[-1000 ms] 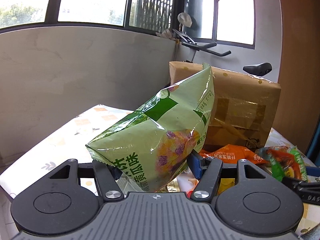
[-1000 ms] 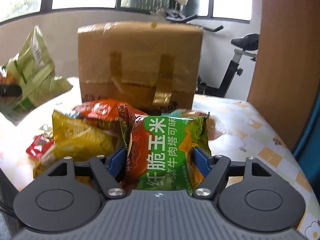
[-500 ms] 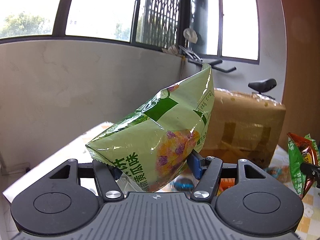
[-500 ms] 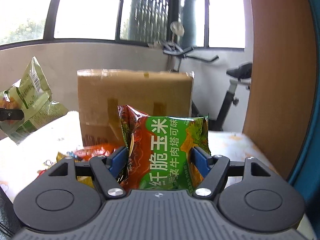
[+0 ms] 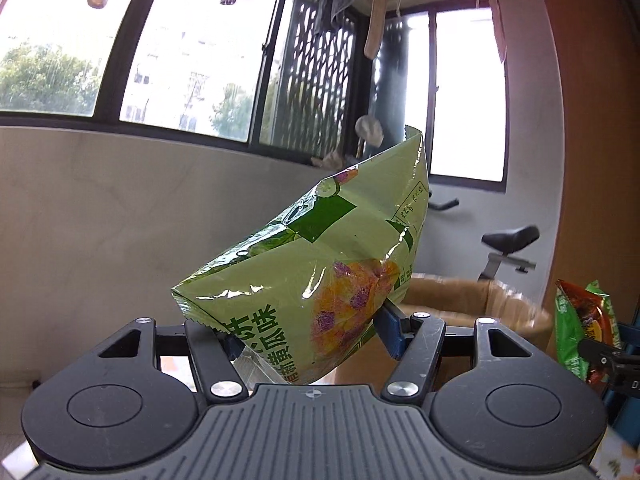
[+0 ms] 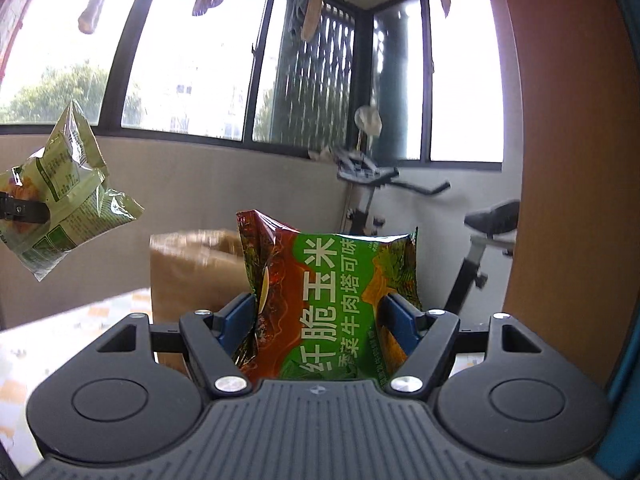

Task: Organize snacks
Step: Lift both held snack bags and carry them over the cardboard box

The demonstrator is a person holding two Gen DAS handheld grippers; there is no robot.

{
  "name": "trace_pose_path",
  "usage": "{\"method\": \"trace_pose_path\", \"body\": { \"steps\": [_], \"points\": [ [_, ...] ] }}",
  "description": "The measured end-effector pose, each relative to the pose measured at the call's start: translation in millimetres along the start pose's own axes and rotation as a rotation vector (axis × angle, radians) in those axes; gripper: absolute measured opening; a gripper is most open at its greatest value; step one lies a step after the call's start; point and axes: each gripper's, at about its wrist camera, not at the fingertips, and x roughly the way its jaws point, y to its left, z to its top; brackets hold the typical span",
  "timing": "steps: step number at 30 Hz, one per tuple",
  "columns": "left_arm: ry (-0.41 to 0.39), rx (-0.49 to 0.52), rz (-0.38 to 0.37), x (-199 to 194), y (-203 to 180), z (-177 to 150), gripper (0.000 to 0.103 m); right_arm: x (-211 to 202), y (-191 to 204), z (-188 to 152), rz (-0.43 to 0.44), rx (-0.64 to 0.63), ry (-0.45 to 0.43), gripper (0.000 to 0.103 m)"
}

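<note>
My left gripper (image 5: 310, 334) is shut on a light green snack bag (image 5: 320, 264) and holds it high in the air, tilted. My right gripper (image 6: 320, 320) is shut on a green and red corn snack bag (image 6: 332, 300), held upright. The open cardboard box (image 5: 472, 304) is just ahead and below the left gripper; in the right wrist view the box (image 6: 188, 272) is behind my bag, to the left. The right gripper's bag shows at the right edge of the left wrist view (image 5: 582, 332); the left gripper's bag shows at the left of the right wrist view (image 6: 64, 196).
A table with a patterned cloth (image 6: 72, 328) lies below left. An exercise bike (image 6: 472, 232) stands behind the box. A wooden panel (image 6: 568, 160) rises on the right. A wall and windows are beyond.
Both grippers have risen with their bags. The box and the snacks on the table have dropped low in view, and the box's open top now shows in the left wrist view.
</note>
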Motion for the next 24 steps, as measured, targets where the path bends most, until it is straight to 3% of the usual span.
{"method": "trace_pose_path", "body": {
  "steps": [4,14,21,24],
  "points": [
    [-0.016,0.002,-0.018,14.9,-8.8,10.6,0.066,12.7,-1.3,15.6,0.021,-0.017,-0.029,0.073],
    [0.045,0.006,-0.098,82.8,-29.2,13.1,0.066,66.1,-4.6,18.9,0.069,-0.019,-0.012,0.073],
    [0.057,-0.003,-0.147,135.1,-44.4,26.1,0.066,112.7,-12.1,47.6,0.12,-0.014,-0.071,0.073],
    [0.088,-0.007,-0.179,160.0,-49.6,24.4,0.066,141.6,-17.3,50.5,0.15,0.015,-0.052,0.073]
  ]
}}
